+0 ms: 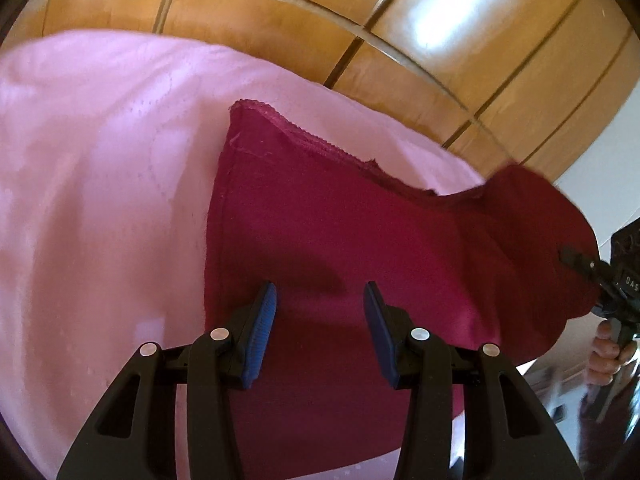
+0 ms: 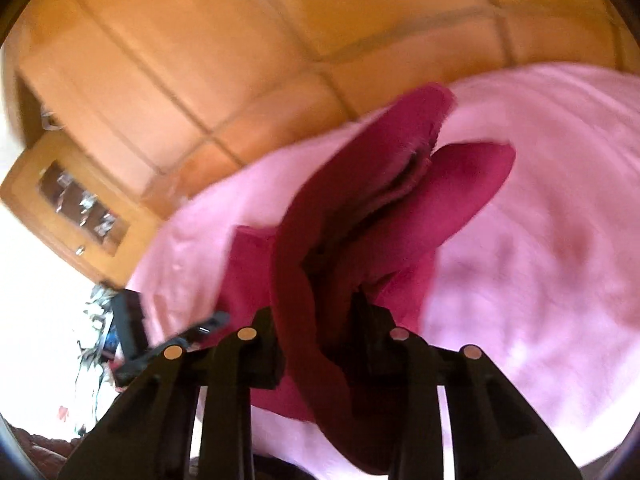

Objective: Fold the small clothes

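A dark red small garment [image 1: 340, 232] with a scalloped hem lies on a pink sheet [image 1: 100, 200]. My left gripper [image 1: 320, 300] is open, its blue pads [image 1: 262, 320] just above the cloth near its left edge, holding nothing. My right gripper shows at the right edge of the left wrist view [image 1: 580, 264], lifting the garment's right end. In the blurred right wrist view my right gripper [image 2: 320, 320] is shut on the red garment [image 2: 380, 208], which bunches up between the jaws and hides the pads.
The pink sheet [image 2: 540, 220] covers the work surface. Behind it stand glossy wooden wardrobe doors [image 1: 400, 28]. A wooden cabinet with a glass pane [image 2: 80, 204] is at the left of the right wrist view. The left gripper's body [image 2: 132, 320] shows there too.
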Available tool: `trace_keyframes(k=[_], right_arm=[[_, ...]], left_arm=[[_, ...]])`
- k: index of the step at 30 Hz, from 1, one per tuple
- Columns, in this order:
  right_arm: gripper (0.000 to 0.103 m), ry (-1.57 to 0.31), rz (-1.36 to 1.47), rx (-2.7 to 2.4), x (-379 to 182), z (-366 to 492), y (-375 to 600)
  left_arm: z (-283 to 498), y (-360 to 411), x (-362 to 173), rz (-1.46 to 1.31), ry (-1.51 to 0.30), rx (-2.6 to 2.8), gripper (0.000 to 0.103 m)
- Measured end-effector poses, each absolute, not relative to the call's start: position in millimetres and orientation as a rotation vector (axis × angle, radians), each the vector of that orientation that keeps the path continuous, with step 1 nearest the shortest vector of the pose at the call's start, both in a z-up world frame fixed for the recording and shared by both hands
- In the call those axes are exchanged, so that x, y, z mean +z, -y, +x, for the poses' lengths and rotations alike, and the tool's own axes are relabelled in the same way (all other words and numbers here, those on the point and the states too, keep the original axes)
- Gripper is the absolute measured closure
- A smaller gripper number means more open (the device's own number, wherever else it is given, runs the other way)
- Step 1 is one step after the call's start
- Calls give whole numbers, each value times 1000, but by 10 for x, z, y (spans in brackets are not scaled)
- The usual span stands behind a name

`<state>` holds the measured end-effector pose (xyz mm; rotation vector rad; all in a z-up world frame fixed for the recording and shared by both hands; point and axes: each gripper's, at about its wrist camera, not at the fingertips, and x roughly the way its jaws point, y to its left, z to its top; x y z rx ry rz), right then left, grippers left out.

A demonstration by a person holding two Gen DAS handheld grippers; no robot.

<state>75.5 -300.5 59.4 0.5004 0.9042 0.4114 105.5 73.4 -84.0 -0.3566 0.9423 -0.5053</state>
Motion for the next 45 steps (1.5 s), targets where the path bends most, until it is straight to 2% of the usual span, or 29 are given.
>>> trace_keyframes(k=[8, 14, 15, 16, 17, 24, 25, 26, 28, 37, 39, 40, 41, 42, 45], right_arm=[[79, -1019, 352, 555, 372, 1292, 1489], [77, -1067, 182, 637, 144, 1207, 893], [66, -1061, 162, 682, 140, 1150, 882], [49, -1058, 178, 732, 149, 1125, 872], [44, -1055, 199, 776, 150, 1116, 918], [44, -1001, 321, 795, 229, 822, 1556], [43, -999, 336, 772, 215, 788, 1700], [43, -1000, 349, 745, 203, 762, 1804], [42, -1008, 353, 677, 146, 660, 2033], [39, -1049, 218, 556, -70, 320, 2180], [39, -1049, 211, 551, -108, 300, 2172], [37, -1049, 210, 549, -130, 292, 2169], [36, -1048, 208, 547, -157, 307, 2164], [36, -1047, 205, 548, -174, 319, 2132], [36, -1040, 189, 569, -166, 310, 2099]], left_arm=[[1082, -1113, -742, -536, -921, -507, 58], [1055, -1488, -680, -648, -897, -474, 58], [1050, -1533, -687, -664, -898, -475, 58], [1054, -1563, -692, -684, -900, -477, 58], [1050, -1591, -696, -699, -902, -480, 58], [1137, -1553, -606, -770, -910, -578, 58], [1143, -1536, -569, -776, -907, -603, 56], [1147, -1516, -547, -779, -905, -619, 48], [1174, -1455, -518, -797, -922, -671, 39], [1541, -830, -643, -647, -1127, -710, 36], [1539, -716, -616, -592, -1125, -709, 42], [1540, -680, -599, -568, -1122, -700, 59], [1538, -641, -579, -529, -1115, -684, 84], [1542, -620, -570, -506, -1105, -674, 88], [1404, -720, -471, -514, -1042, -657, 91]])
